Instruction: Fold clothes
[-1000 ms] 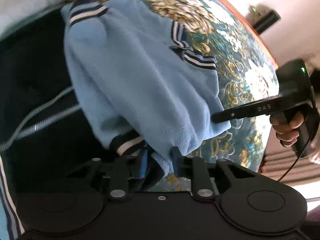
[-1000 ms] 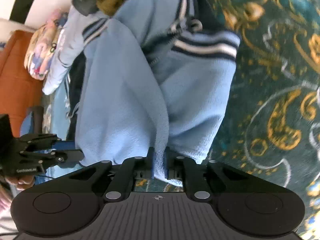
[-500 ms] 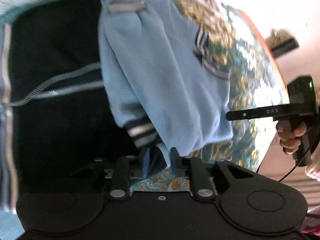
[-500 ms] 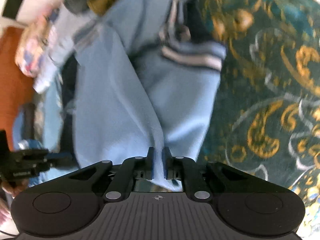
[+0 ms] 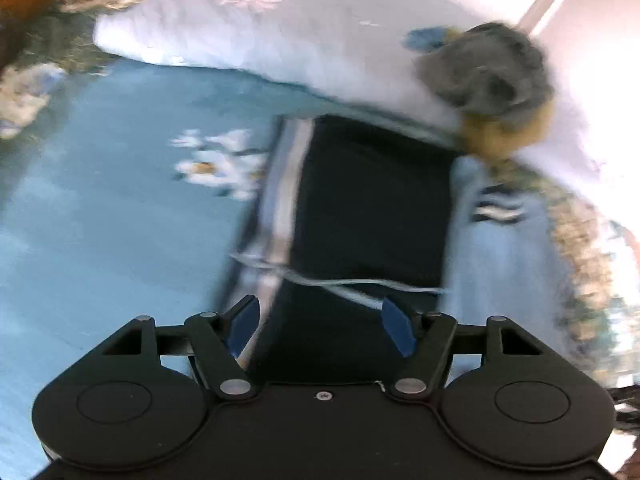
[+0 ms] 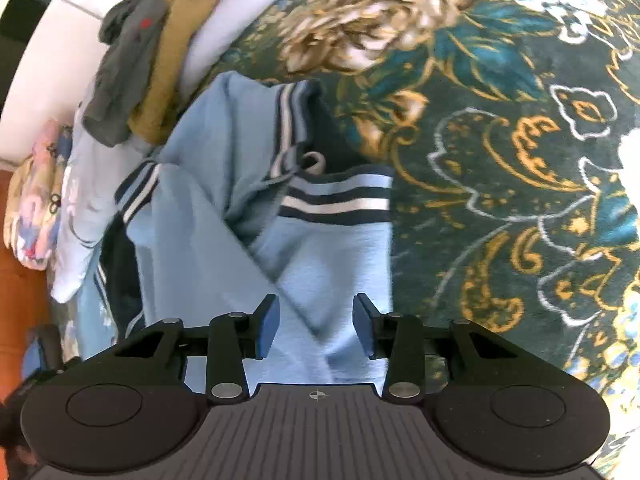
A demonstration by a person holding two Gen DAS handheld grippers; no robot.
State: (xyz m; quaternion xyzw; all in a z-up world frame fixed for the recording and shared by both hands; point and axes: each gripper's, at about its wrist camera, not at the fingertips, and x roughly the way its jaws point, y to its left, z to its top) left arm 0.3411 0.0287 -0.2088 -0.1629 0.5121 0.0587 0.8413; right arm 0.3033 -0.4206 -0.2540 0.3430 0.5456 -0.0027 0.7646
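Two grippers, one jacket. Your left gripper (image 5: 320, 326) and your right gripper (image 6: 316, 326) both have their jaws spread wide, gripping nothing. One light blue jacket (image 6: 224, 240) lies folded on the patterned bedspread (image 6: 500, 160), directly beneath and ahead of your right gripper. Its navy lining (image 5: 372, 200) sits under your left gripper. Cuffs carry navy and white stripes; a zipper runs across the lining.

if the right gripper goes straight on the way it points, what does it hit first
Most likely the light blue fleece jacket, which lies right between and ahead of the open right gripper. Beyond it sits the navy-and-white striped cuff. Depth is hard to judge.
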